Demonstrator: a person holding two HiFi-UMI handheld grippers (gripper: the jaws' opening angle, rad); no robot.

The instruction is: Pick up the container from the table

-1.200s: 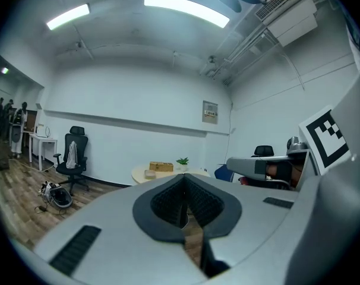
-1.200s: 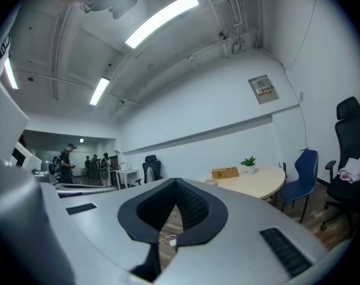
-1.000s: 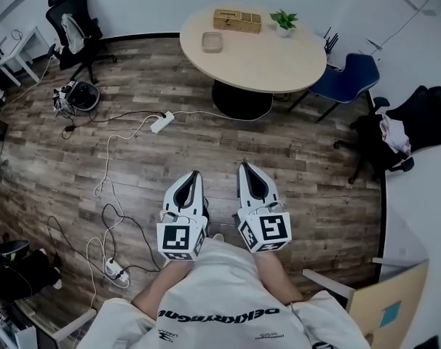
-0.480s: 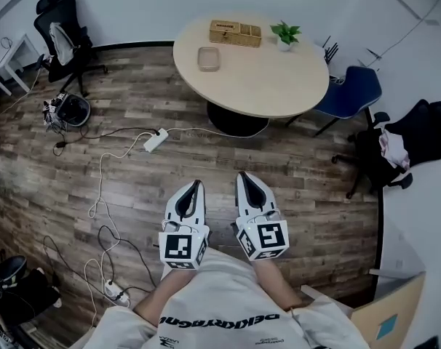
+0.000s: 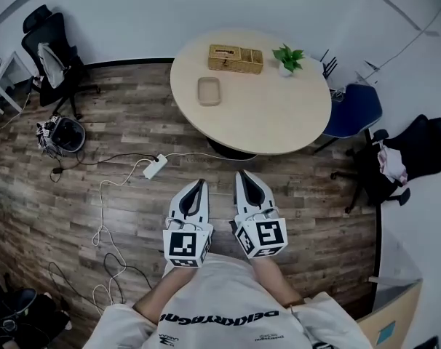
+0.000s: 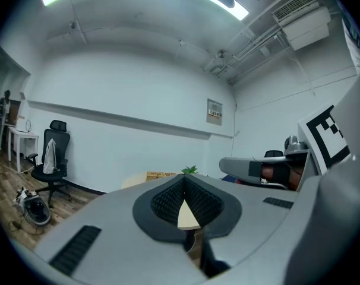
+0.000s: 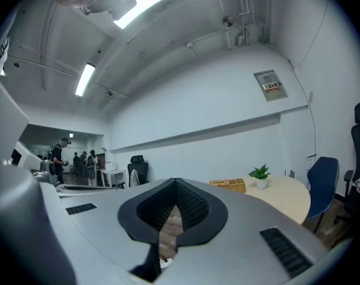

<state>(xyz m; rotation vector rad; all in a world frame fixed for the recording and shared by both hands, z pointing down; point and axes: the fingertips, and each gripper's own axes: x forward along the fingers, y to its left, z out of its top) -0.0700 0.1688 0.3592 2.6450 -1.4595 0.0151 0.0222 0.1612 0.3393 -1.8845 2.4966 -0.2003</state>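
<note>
A shallow beige container point(image 5: 209, 91) lies on the left part of the round light-wood table point(image 5: 271, 115) in the head view. Both grippers are held level over the wooden floor, short of the table's near edge and well apart from the container. My left gripper point(image 5: 199, 185) has its jaws shut with nothing between them, and my right gripper point(image 5: 243, 175) beside it looks the same. In the left gripper view the closed jaws point(image 6: 183, 181) point at the table's edge. In the right gripper view the closed jaws point(image 7: 176, 184) point left of the table point(image 7: 287, 195).
A wicker box point(image 5: 236, 58) and a small potted plant point(image 5: 288, 58) stand at the table's far side. A blue chair point(image 5: 353, 110) and a black chair with clothes point(image 5: 402, 147) are on the right. A power strip point(image 5: 155, 167) with cables lies on the floor at left.
The table and container have come nearer in the head view as the person walked toward them. Both grippers stayed side by side, shut.
</note>
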